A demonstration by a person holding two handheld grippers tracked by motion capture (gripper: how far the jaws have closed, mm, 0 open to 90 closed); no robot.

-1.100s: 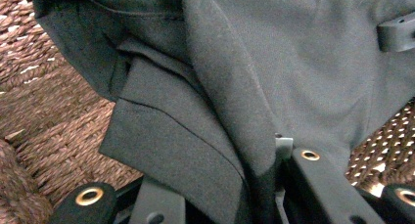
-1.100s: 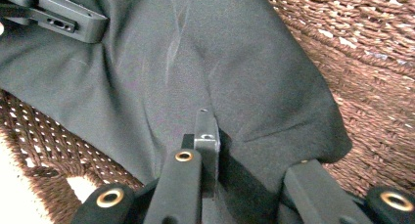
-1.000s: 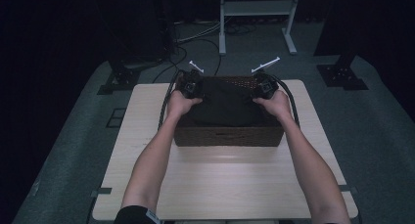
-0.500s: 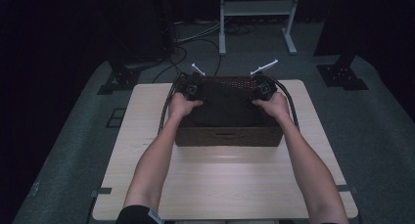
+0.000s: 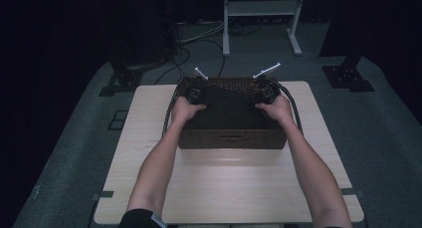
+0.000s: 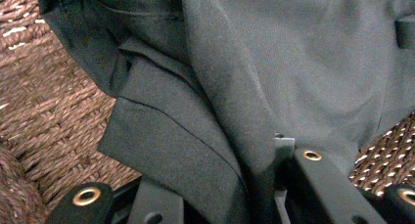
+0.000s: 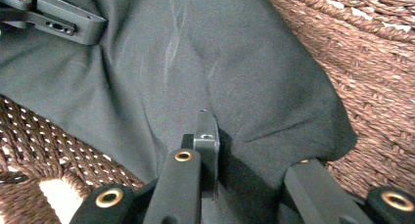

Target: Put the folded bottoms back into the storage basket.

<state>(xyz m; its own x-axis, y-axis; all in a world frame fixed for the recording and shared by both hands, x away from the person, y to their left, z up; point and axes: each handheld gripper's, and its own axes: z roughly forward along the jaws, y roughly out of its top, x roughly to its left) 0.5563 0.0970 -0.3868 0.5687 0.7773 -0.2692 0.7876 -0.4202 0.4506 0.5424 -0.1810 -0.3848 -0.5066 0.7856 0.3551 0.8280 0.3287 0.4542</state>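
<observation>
Dark cloth (image 5: 226, 108) lies inside the woven basket (image 5: 231, 138) at the table's far edge; left gripper (image 6: 230, 194) and right gripper (image 7: 244, 180) each pinch a fold, likely to lift it evenly.

dark cloth (image 6: 274, 62) | soft, creased, folded edges | lies inside brown woven basket (image 5: 231, 138) | basket rectangular, upright, on far half of pale wooden tabletop (image 5: 224, 188)

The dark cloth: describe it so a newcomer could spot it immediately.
On the pale wooden table sits a brown woven basket at the far middle. The dark cloth lies inside it, between the left gripper and right gripper; it is smooth and folded, unlike the ropy weave.
</observation>
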